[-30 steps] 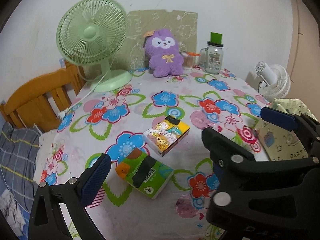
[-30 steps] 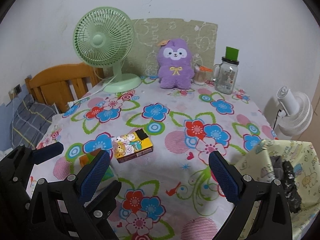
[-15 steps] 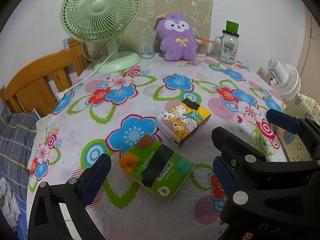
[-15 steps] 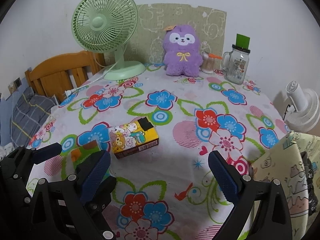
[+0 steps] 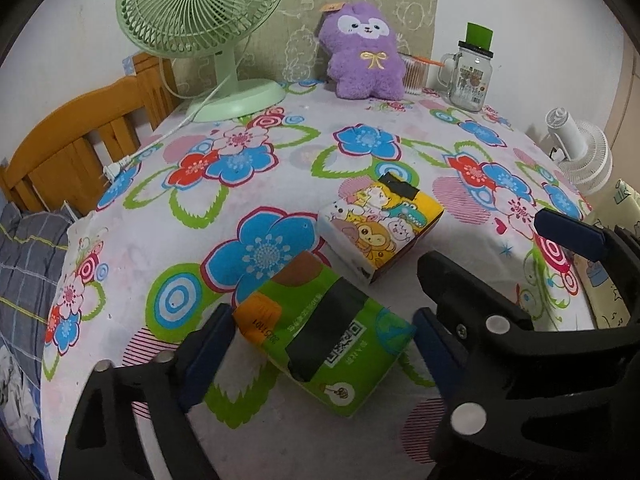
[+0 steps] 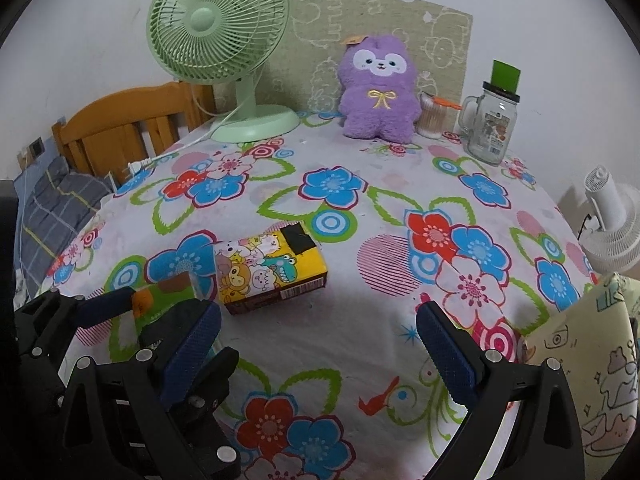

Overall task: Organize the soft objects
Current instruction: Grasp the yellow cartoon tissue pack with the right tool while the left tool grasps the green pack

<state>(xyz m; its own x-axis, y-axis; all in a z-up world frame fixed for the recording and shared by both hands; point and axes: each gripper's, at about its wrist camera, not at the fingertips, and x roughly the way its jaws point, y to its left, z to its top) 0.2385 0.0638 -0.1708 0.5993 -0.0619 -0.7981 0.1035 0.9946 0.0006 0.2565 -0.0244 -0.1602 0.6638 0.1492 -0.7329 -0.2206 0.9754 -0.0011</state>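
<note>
two tissue packs on the flowered worktop [image 5: 132, 280]: green pack [image 5: 326, 330] lies between the spread fingers of the left tool [image 5: 320, 344], pads not clearly touching; cartoon pack [image 6: 266, 266] just beyond it. right tool [image 6: 318, 338] open over bare cloth. purple plush [image 6: 378, 90] at back wall
</note>
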